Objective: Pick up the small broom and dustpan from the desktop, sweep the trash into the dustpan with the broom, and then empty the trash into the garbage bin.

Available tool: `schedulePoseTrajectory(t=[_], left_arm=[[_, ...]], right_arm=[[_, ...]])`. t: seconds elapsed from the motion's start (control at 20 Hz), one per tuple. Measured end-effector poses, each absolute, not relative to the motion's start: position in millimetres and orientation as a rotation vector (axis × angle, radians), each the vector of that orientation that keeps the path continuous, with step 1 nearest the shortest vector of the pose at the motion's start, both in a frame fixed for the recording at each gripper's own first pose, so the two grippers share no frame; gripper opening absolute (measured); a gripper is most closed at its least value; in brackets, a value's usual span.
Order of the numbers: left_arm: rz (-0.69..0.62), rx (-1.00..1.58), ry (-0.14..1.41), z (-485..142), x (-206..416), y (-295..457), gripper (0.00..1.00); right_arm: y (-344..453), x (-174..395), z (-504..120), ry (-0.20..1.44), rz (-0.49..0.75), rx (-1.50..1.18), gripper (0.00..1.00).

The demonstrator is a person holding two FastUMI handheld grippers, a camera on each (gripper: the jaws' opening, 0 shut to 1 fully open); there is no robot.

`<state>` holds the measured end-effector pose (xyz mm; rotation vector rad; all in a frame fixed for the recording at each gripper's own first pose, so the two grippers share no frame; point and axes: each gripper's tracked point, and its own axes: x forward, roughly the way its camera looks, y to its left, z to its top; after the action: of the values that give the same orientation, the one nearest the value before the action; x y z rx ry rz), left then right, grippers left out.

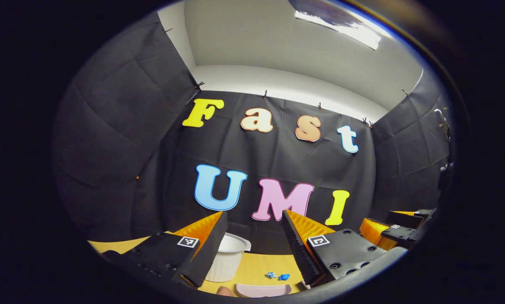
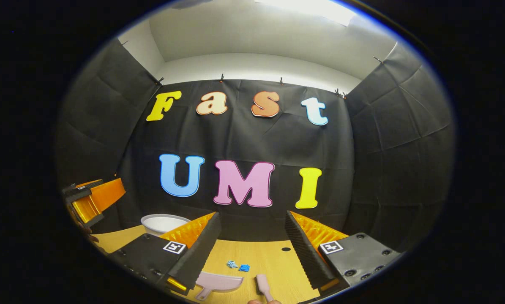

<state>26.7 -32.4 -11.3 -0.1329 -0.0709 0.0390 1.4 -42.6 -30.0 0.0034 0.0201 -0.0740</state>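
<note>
A: Going left to right in the left gripper view, what is showing?

B: The left claw [image 1: 252,240] is hovering released, fingers spread wide and nothing between them. Behind its left finger the white garbage bin [image 1: 229,257] is sitting on the desk [image 1: 256,266]. In the gap, two blue scraps of trash [image 1: 277,276] are lying just beyond the pale pink dustpan [image 1: 263,290], whose rim is peeking in at the bottom edge. At far right the right claw [image 1: 389,234] is hanging above the desk.

A: And the right gripper view?

B: There the left claw [image 2: 91,198] is floating at far left, seen from the side. Next the garbage bin [image 2: 162,223] is standing partly behind the right claw's left finger. The right claw [image 2: 252,236] is also released, gripping nothing. Between its fingers the trash [image 2: 238,266] is lying on the desk [image 2: 273,257], the dustpan [image 2: 217,283] is resting near it with handle visible, and just right of that the small broom [image 2: 263,287] is lying apart, something the other view is missing.
</note>
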Motion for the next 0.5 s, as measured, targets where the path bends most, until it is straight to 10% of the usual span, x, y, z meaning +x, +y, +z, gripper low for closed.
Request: schedulePoseTrajectory(t=[0.5], left_arm=[[0.175,-0.092,0.138,-66.8,60.5,-34.1,0.76]], right_arm=[[-46.2,38.4,-63.5,0.084,0.02,-0.012,0.98]])
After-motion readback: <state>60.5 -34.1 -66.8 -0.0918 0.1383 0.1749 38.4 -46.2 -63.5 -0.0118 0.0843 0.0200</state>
